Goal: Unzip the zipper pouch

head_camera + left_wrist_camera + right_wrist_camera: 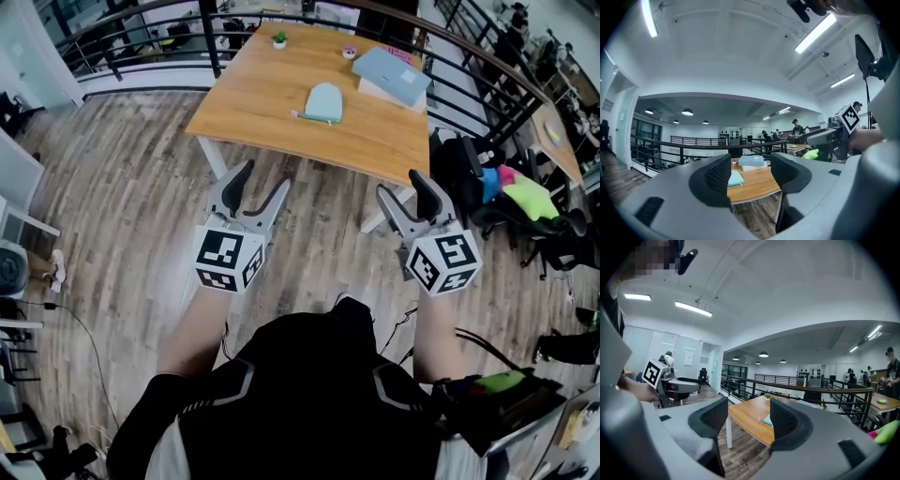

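A pale teal zipper pouch (323, 101) lies flat on the wooden table (253, 103), near its middle. Both grippers are held in the air short of the table's near edge, over the wood floor. My left gripper (261, 184) is open with nothing between its jaws; in the left gripper view the pouch (736, 178) shows far beyond its jaws (750, 173). My right gripper (405, 192) is also open and empty; the pouch (766, 420) peeks out beside its right jaw in the right gripper view, well ahead of the gripper (747, 416).
A teal notebook on a white box (394, 77) lies at the table's far right, with a small potted plant (279, 39) and a small pink object (349, 52) at the far edge. A black railing (469, 89) runs behind the table. Chairs with bright bags (511, 192) stand at right.
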Tool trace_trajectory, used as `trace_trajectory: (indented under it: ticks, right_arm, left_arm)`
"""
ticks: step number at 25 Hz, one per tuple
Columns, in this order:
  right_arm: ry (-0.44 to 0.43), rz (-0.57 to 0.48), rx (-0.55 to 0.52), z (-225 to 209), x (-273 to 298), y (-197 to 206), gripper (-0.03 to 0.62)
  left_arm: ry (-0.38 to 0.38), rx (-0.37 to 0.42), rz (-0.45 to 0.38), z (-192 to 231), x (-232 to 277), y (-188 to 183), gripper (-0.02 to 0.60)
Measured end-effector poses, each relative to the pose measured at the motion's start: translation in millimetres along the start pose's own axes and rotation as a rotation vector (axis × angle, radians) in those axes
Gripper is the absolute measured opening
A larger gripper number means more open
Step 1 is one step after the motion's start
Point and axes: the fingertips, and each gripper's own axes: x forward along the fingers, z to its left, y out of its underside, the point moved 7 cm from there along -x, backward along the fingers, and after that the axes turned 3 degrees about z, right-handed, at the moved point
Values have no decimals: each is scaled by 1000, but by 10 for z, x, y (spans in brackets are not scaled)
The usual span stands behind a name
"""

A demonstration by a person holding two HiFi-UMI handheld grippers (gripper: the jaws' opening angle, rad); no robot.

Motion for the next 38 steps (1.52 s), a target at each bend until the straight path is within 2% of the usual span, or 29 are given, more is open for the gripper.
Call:
trace_trajectory:
  ticks: [6,11,18,22,25,30,38]
  right_arm:
    - [-30,-16,21,-190,384,13,275]
    - [-123,-46,-14,-419,906,-65,276]
    - [-254,-51,-44,-955,1639,-196,276]
    - [-304,-47,-50,-1323,1959,-220,276]
    - [-329,-37,-47,-1585,2138,-193,276]
    - [-360,-31,-36,-1994,2349,-148,275]
    - [-385,-54,-24,-2355,2512,-153,276]
  left_arm:
    - [-3,12,9,152,247,37,268]
    - [-55,28,24,329,566,16,268]
    - [-137,18,30,465,1237,-98,268]
    - [-147,2,51,471,1700,-117,268]
    - [-140,7,70,424,2019,-123,268]
    - [-166,1,13,385,2409,-211,267]
    - [-159,-15,73,449,2876,-203,267]
